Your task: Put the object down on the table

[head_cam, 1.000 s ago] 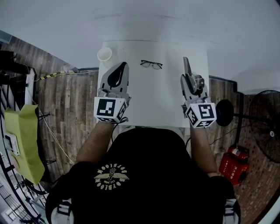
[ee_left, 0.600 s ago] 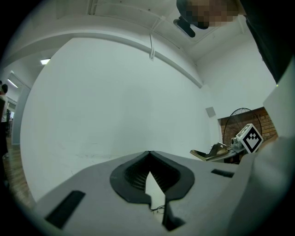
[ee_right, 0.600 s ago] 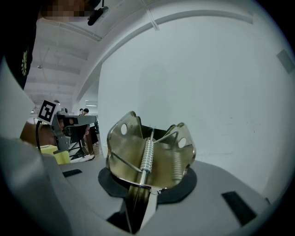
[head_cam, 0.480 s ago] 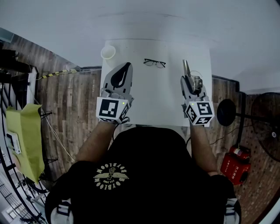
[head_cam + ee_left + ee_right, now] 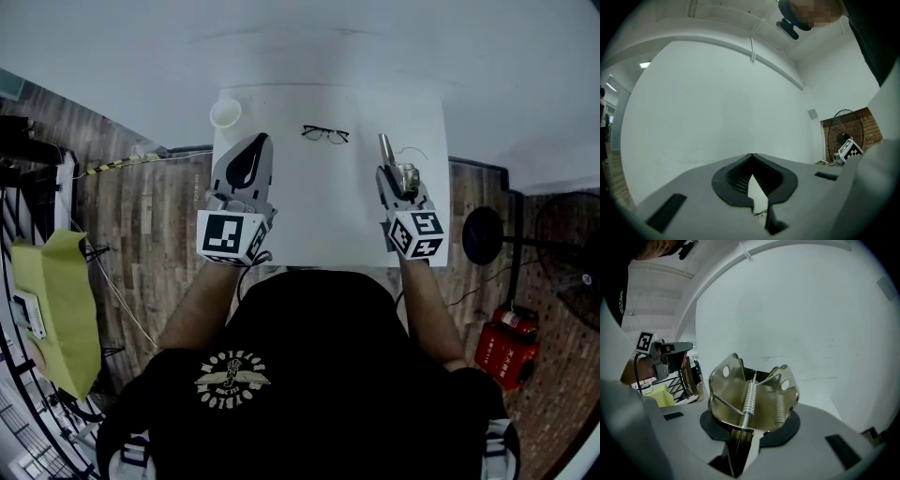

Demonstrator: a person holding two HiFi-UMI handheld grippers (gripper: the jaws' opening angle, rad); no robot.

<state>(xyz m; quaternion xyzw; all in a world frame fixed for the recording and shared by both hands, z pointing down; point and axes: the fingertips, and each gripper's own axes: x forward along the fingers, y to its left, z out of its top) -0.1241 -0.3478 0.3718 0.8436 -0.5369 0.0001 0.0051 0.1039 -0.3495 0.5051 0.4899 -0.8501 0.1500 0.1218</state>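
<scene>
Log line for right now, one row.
left gripper: shut, empty | right gripper: shut on metal spring clip | over table

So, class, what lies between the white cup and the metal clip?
The glasses lie on the table between cup and metal clip; the head view shows it.

Surface (image 5: 328,220) white. Glasses (image 5: 325,135) far centre: black frames. Cup (image 5: 225,114) far left: white. Left tongs (image 5: 256,141), right tongs (image 5: 385,150): grey, black pads. Marker cubes (image 5: 232,234): black-and-white squares. Metal clip (image 5: 752,397): shiny silver-gold. Floor (image 5: 141,216): brown wood.
</scene>
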